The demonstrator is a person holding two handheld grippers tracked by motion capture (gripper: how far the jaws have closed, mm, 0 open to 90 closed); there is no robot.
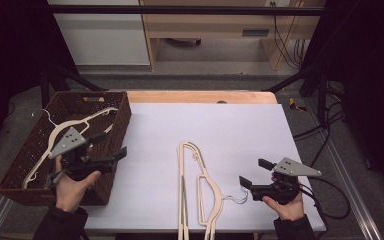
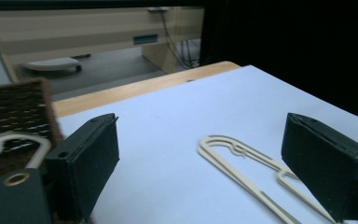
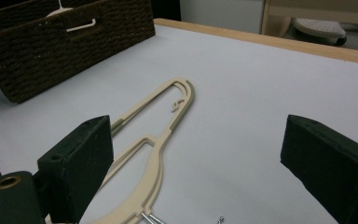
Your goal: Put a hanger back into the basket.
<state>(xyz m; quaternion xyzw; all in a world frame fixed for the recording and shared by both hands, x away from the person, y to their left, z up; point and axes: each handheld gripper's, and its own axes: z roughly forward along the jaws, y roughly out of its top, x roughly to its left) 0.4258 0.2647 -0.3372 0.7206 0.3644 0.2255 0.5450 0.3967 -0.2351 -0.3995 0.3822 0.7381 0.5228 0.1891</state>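
Two cream hangers [image 1: 200,185] lie side by side on the white tabletop near its front edge; one has a metal hook [image 1: 235,198] that points right. A third cream hanger [image 1: 80,120] rests in the brown wicker basket [image 1: 90,94] at the left. My left gripper [image 1: 113,145] hovers over the basket's right wall, open, nothing between its jaws. In the left gripper view the open gripper [image 2: 203,140] looks across at the table hangers [image 2: 242,172]. My right gripper [image 1: 254,172] stands open and empty just right of the hook. The right gripper view has its open gripper [image 3: 196,144] facing the hangers [image 3: 154,140].
The white sheet [image 1: 220,130] covers most of a wooden table. Its bare wooden strip [image 1: 200,96] shows at the back. Cables [image 1: 325,200] trail off the right side. A wooden cabinet [image 1: 220,25] stands on the floor beyond the table.
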